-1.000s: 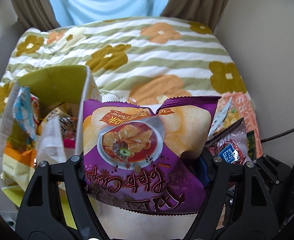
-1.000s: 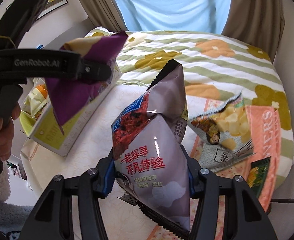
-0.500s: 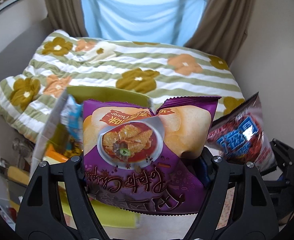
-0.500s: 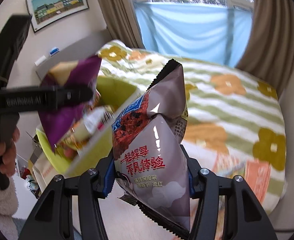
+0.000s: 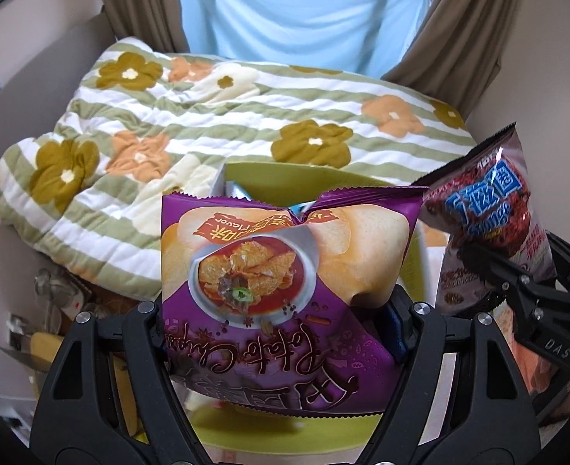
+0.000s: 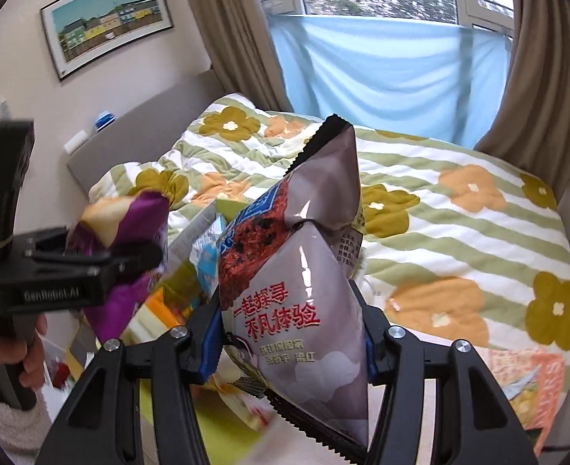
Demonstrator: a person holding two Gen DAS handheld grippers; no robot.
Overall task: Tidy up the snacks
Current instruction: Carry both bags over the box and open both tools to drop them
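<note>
My left gripper (image 5: 281, 321) is shut on a purple potato chip bag (image 5: 285, 271), held upright and filling the middle of the left wrist view. My right gripper (image 6: 291, 329) is shut on a grey-brown snack bag (image 6: 304, 294) with red Chinese lettering. That same snack bag (image 5: 490, 228) shows at the right of the left wrist view. The purple bag (image 6: 126, 255) and the left gripper's body appear at the left of the right wrist view, held by a hand (image 6: 25, 364). A lime-green box (image 5: 308, 182) with snacks inside lies behind and below both bags, mostly hidden.
A bed with a striped flower quilt (image 6: 459, 224) lies beyond. An orange snack packet (image 6: 533, 379) rests at the lower right. Blue cloth (image 6: 393, 77) and brown curtains cover the window. Clutter (image 5: 52, 310) sits on the floor at the left.
Both grippers moved left and upward with their bags, over the green box. The box has slid from the left of the left wrist view to behind the purple bag.
</note>
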